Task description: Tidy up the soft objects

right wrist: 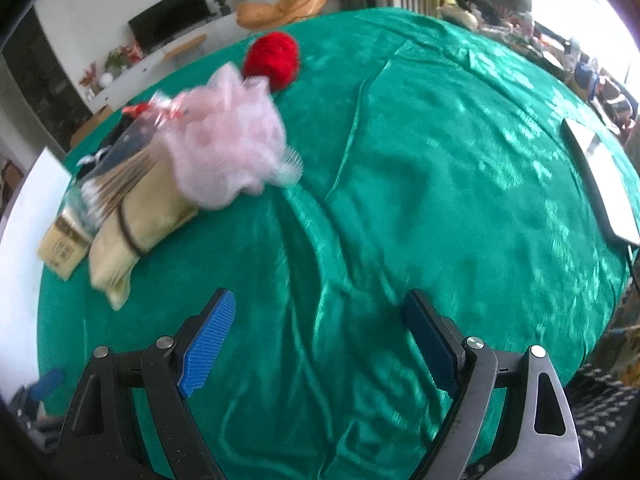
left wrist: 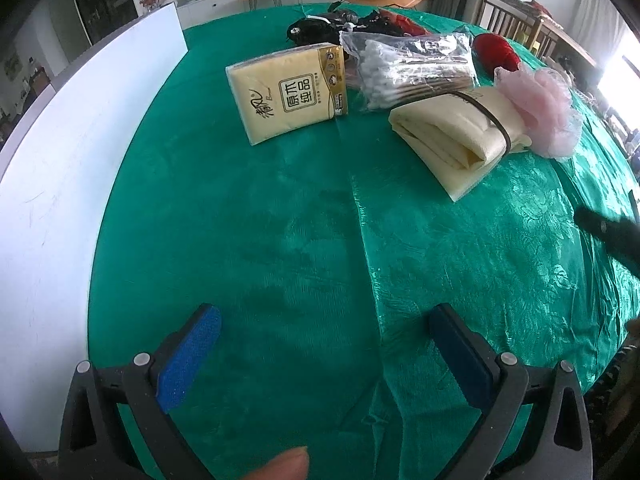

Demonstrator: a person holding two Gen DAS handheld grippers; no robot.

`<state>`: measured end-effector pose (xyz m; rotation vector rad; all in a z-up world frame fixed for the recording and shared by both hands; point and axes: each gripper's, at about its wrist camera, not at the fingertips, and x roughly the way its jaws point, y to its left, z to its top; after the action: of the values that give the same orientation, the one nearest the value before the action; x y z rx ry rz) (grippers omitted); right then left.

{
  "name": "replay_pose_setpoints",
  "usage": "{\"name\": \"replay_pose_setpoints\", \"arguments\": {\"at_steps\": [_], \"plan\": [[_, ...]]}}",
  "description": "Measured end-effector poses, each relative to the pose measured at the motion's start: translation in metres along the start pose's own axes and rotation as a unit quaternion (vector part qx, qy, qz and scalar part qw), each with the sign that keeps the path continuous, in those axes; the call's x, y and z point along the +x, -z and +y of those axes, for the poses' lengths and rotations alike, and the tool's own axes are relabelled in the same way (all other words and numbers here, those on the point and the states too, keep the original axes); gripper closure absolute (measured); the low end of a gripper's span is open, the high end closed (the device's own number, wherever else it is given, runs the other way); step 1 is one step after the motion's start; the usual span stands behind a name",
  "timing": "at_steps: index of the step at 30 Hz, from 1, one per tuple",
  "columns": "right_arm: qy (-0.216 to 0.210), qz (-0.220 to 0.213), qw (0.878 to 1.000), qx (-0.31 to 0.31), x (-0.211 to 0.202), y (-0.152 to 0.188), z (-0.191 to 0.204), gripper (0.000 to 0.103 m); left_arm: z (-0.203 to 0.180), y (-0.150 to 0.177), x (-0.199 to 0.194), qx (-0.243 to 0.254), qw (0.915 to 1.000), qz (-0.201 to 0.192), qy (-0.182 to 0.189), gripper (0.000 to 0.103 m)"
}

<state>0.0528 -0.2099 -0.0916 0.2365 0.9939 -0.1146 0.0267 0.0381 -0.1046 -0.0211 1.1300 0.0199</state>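
1. The left gripper (left wrist: 324, 354) sits at the bottom of its view with its blue pads spread wide and nothing between them, over bare green tablecloth (left wrist: 280, 220).
2. The right gripper (right wrist: 320, 340) is likewise at the bottom of its view, jaws apart and empty, above rumpled cloth; this view is blurred.
3. The nearest soft thing to the left gripper is the folded cream cloth (left wrist: 456, 136), right of centre in the upper half of the left view, bound by a dark elastic band (left wrist: 494, 120). It should be light and limp. The banded middle looks the best place to grip, since the band keeps the layers together.
4. Just beside it to the right, touching its far end, lies the pink mesh pouf (left wrist: 540, 112). It is very light and squashy, and I judge a grip through its middle would hold best, as the frilly edge would likely stretch and slip.
5. The tissue pack (left wrist: 290, 90), upper centre-left, is soft but film-wrapped, so probably slippery. Closing across its narrow width seems safest.
6. The bag of cotton swabs (left wrist: 412, 66) lies behind the cloth, its loose crinkly plastic apt to slide.
7. The red woolly ball (left wrist: 494, 52) sits upper right, light and compressible.
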Motion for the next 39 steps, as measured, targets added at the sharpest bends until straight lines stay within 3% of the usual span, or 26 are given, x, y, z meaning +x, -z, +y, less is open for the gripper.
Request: {"name": "replay_pose_setpoints", "arguments": {"at_steps": [6, 11, 14, 18, 21, 26, 29, 39], "plan": [[0.038, -0.007, 0.999, -0.028, 0.017, -0.019, 0.002, 0.014, 0.001, 0.003, 0.000, 0.014, 0.9998, -0.015, 0.006, 0.000], [0.064, -0.027, 0.997, -0.043, 0.020, -0.017, 0.008, 0.014, 0.003, -0.004, 0.002, 0.024, 0.9996, 0.003, 0.013, 0.000], [0.062, -0.032, 0.997, -0.042, 0.019, -0.014, 0.007, 0.014, 0.011, -0.016, 0.000, 0.015, 0.9997, 0.008, 0.015, 0.000], [0.062, -0.034, 0.997, -0.041, 0.018, -0.015, 0.006, 0.014, 0.020, -0.052, -0.018, 0.025, 0.9993, -0.028, 0.007, 0.000], [0.063, -0.035, 0.997, -0.040, 0.018, -0.014, 0.009, 0.013, 0.015, -0.087, -0.026, 0.072, 0.9968, -0.036, -0.006, 0.000], [0.062, -0.035, 0.997, -0.041, 0.017, -0.014, 0.009, 0.014, -0.006, -0.130, -0.007, 0.203, 0.9790, -0.001, -0.023, 0.000], [0.063, -0.035, 0.997, -0.040, 0.018, -0.014, 0.009, 0.013, -0.012, -0.144, 0.012, 0.233, 0.9718, 0.015, -0.036, 0.000], [0.063, -0.036, 0.997, -0.041, 0.018, -0.014, 0.009, 0.014, 0.015, -0.166, 0.066, 0.163, 0.9849, 0.056, 0.012, 0.000]]}}
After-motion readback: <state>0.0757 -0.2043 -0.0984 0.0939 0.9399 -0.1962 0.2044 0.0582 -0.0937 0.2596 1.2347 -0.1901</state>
